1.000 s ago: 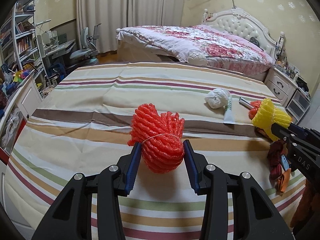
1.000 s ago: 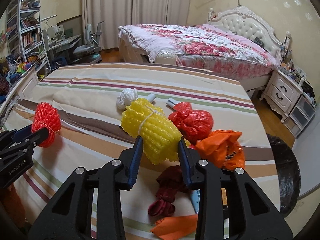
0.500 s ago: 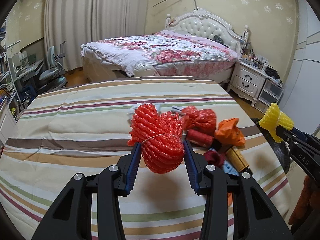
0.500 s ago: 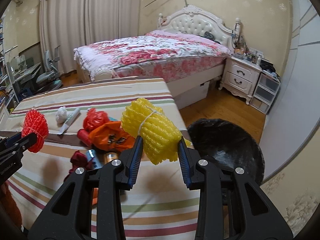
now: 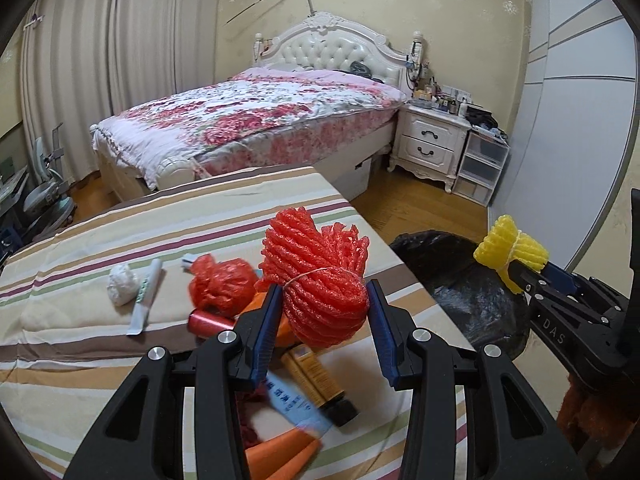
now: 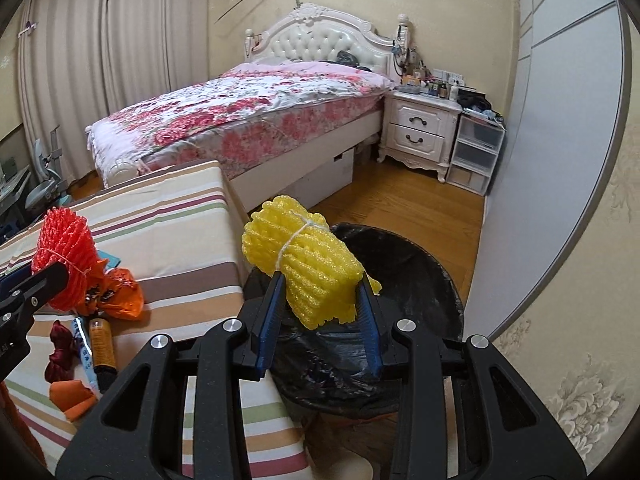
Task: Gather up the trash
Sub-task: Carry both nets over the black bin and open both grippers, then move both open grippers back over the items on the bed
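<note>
My left gripper (image 5: 322, 320) is shut on a red foam net bundle (image 5: 320, 284) and holds it above the striped bed's right edge; the bundle also shows in the right wrist view (image 6: 64, 256). My right gripper (image 6: 320, 312) is shut on a yellow foam net bundle (image 6: 310, 276) and holds it over a black-lined trash bin (image 6: 416, 280) on the floor. The bin (image 5: 460, 280) and yellow bundle (image 5: 510, 254) also show in the left wrist view.
On the striped bed (image 5: 120, 240) lie a red plastic bag (image 5: 222, 284), a white wad (image 5: 122, 284), a tube (image 5: 146, 296), a brown bottle (image 5: 316, 380) and an orange bag (image 6: 120, 292). Beyond are a floral bed (image 6: 260, 116), a nightstand (image 6: 420, 128) and a wall (image 6: 560, 240) on the right.
Both grippers have swung right with their bundles. The yellow bundle has moved from above the bed to over the bin; the red bundle has moved toward the bed's right edge.
</note>
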A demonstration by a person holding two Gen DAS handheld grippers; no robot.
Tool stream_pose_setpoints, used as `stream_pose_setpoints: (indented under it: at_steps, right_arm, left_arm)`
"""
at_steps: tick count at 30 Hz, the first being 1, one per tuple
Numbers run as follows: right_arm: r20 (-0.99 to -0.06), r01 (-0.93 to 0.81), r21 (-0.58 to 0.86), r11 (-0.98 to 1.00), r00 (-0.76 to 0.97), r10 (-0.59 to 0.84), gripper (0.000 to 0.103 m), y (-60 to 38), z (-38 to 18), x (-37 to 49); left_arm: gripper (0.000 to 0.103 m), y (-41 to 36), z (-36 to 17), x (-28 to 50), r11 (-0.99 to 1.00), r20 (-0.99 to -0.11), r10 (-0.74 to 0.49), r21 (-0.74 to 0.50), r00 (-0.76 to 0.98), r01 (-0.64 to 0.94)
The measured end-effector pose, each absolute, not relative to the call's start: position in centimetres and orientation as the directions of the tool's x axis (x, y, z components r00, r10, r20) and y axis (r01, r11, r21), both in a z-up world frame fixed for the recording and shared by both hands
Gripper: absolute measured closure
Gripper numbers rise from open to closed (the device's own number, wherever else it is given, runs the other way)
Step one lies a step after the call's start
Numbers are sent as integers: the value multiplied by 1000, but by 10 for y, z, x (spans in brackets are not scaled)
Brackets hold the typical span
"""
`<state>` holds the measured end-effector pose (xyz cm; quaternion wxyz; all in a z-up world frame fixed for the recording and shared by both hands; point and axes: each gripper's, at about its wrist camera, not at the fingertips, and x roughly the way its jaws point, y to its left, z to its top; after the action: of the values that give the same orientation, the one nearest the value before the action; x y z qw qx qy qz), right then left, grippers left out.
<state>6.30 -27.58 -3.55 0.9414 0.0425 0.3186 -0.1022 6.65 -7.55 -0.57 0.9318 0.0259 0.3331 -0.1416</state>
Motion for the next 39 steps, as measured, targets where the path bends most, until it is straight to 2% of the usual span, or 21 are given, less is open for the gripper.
stream_pose_setpoints:
  at_steps: [18, 21, 22, 23, 26, 36, 39]
  right_arm:
    - [-655, 329, 48, 943, 723, -218, 68, -331, -72, 99]
    - [-659, 344, 53, 938, 718, -226, 65, -336, -77, 103]
    - [-660, 350, 54, 935, 715, -230, 61, -338, -78, 105]
    - [-664, 354, 56, 934, 712, -230, 56, -339, -79, 106]
    - [-669, 372, 59, 926, 703, -240, 49, -345, -82, 107]
    - [-663, 398, 58, 916, 701, -263, 47, -350, -79, 95]
    - [-658, 390, 61, 919, 708, -257, 41, -343, -74, 89]
  left_arm:
    - [60, -171, -38, 126, 925, -681, -262, 24, 684, 379]
    - [59, -178, -42, 132, 921, -688, -264, 28, 676, 388]
    - [57, -180, -44, 136, 923, -692, -254, 36, 676, 383]
    - [49, -182, -45, 137, 925, -695, -245, 40, 676, 378]
    - [32, -179, -48, 140, 932, -700, -237, 31, 674, 360]
    - [25, -166, -42, 134, 946, -688, -201, 49, 697, 322]
    - [25, -156, -36, 127, 947, -677, -187, 68, 712, 314]
